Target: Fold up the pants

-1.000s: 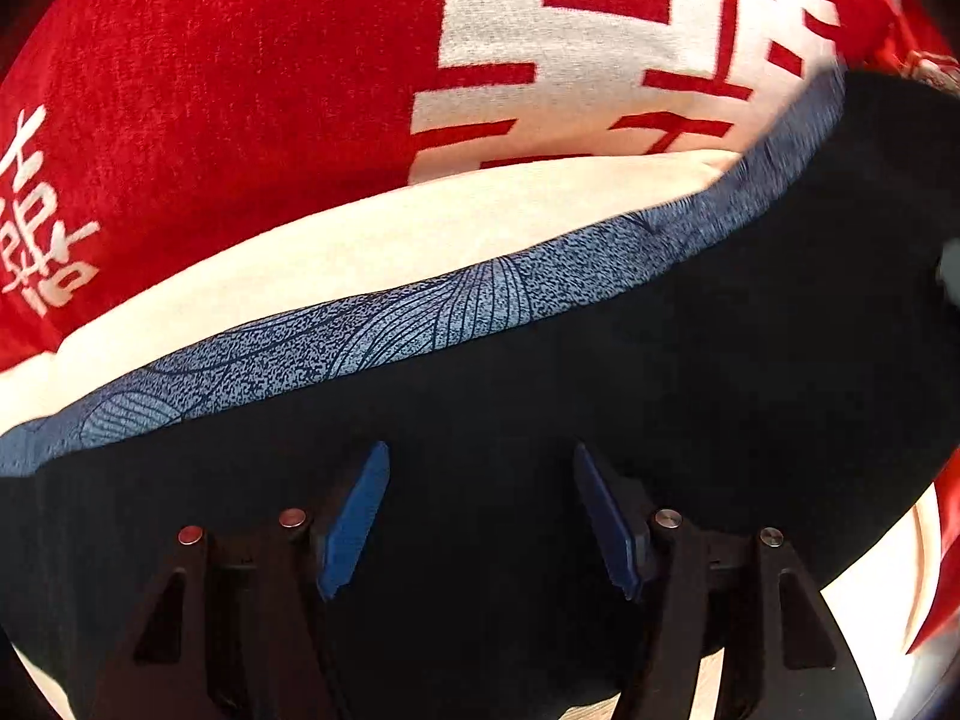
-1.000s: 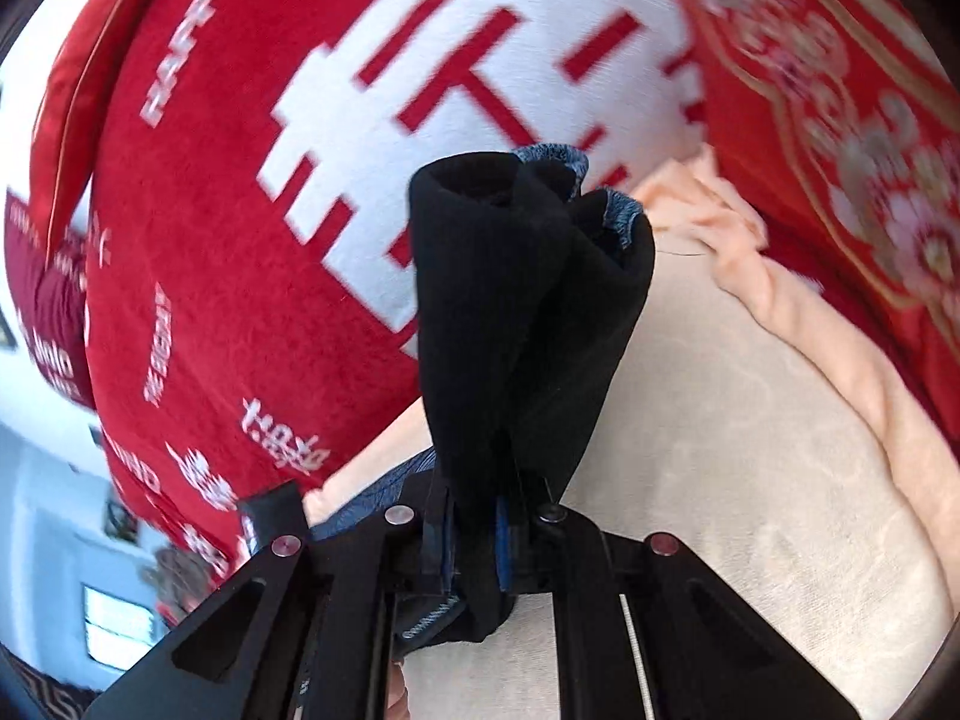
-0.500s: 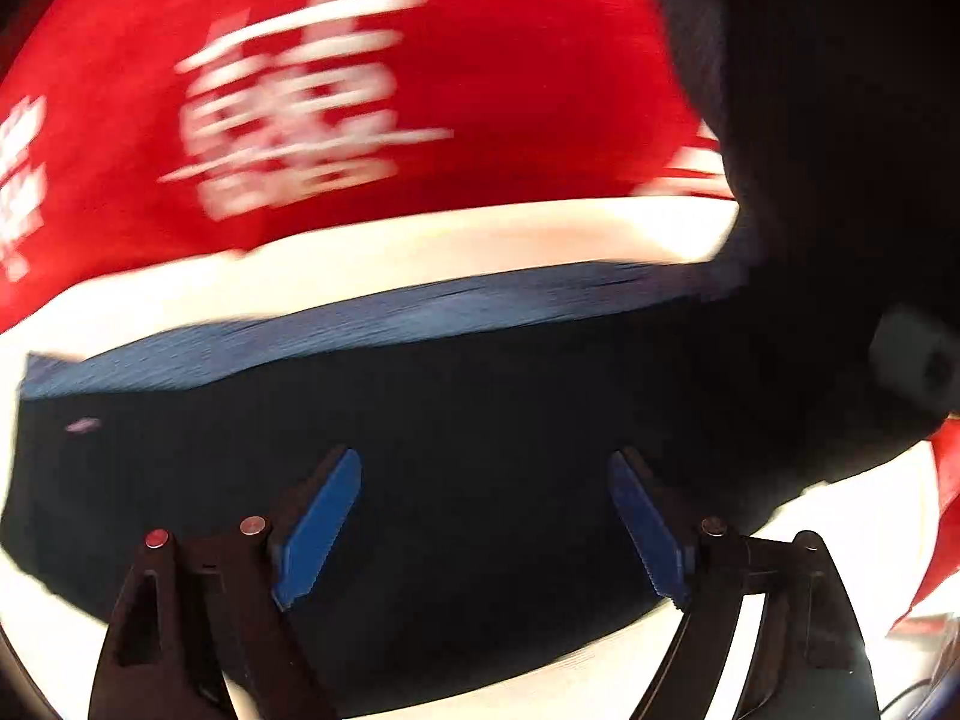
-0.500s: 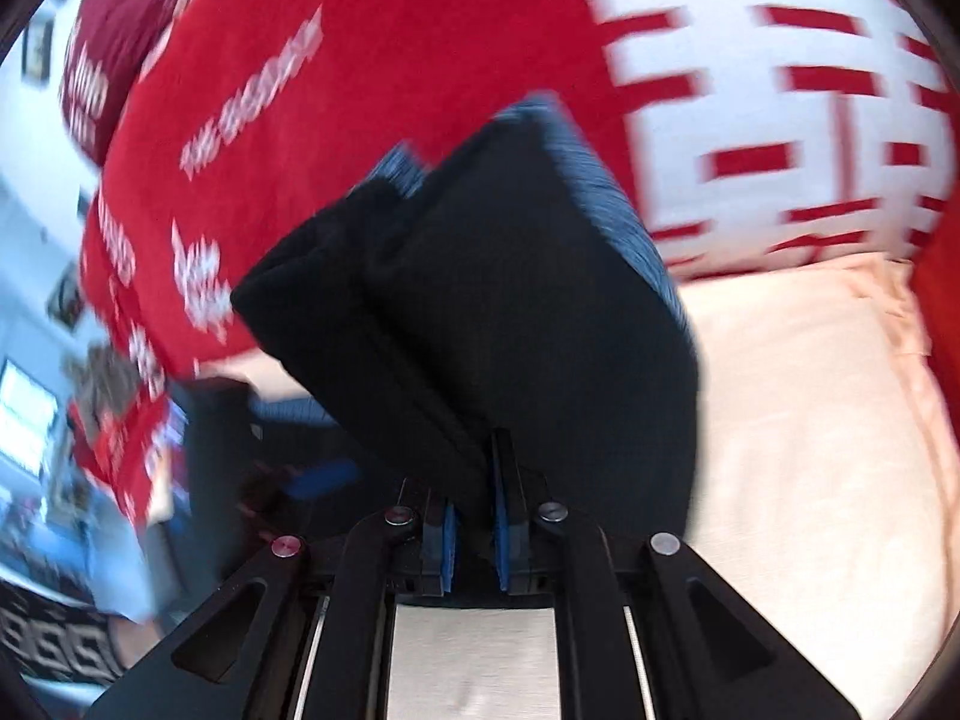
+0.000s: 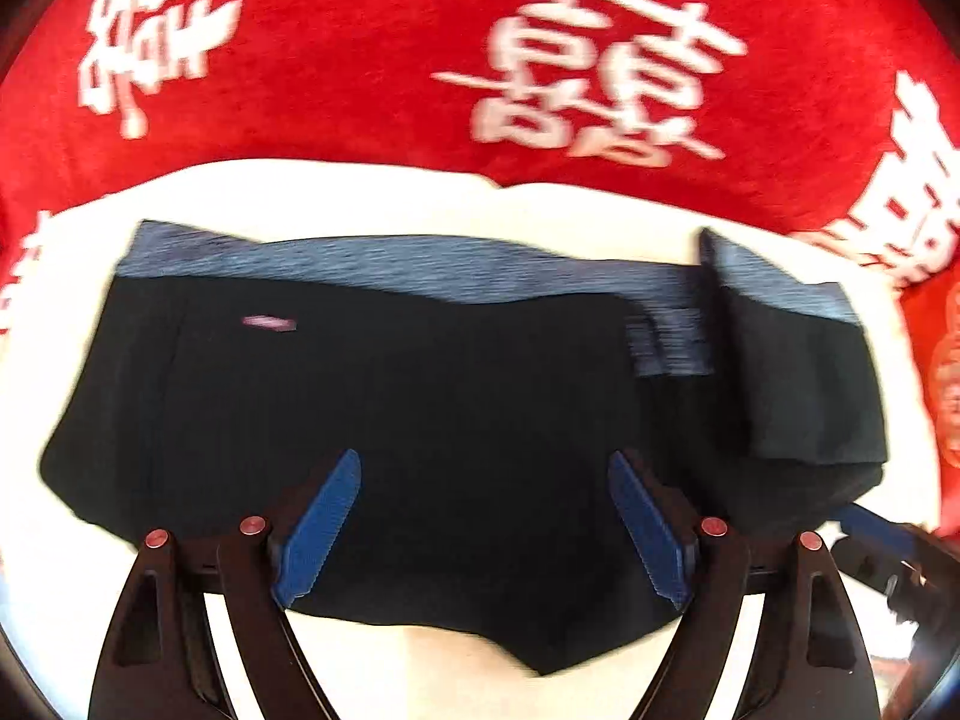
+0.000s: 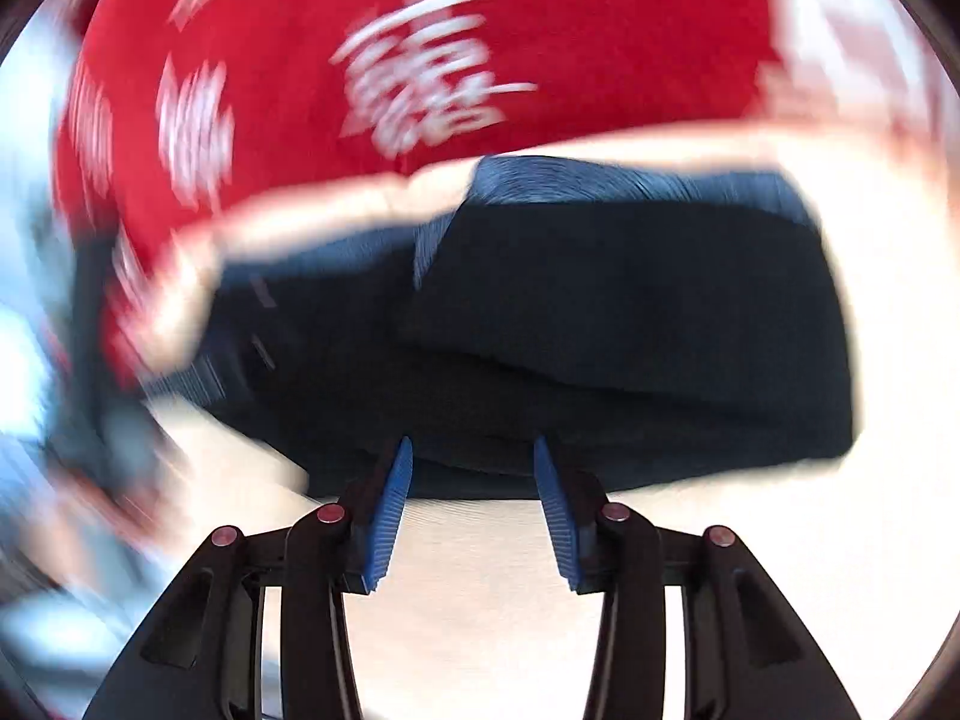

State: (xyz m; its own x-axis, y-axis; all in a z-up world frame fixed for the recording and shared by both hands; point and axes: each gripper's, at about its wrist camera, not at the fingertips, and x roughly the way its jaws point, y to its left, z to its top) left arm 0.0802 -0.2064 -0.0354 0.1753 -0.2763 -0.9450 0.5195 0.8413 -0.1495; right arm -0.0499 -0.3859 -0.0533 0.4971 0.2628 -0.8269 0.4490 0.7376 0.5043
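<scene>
Underneath, cream sheet [image 5: 336,198] bears black pants [image 5: 456,396]; red blanket [image 5: 360,60] behind.

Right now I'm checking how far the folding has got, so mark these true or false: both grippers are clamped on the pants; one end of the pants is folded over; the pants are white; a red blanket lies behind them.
1. Both grippers are clamped on the pants. False: the left gripper is open and the right gripper is opening; neither pinches cloth.
2. One end is folded over. True.
3. The pants are white. False: black with a blue band.
4. A red blanket lies behind them. True.
</scene>
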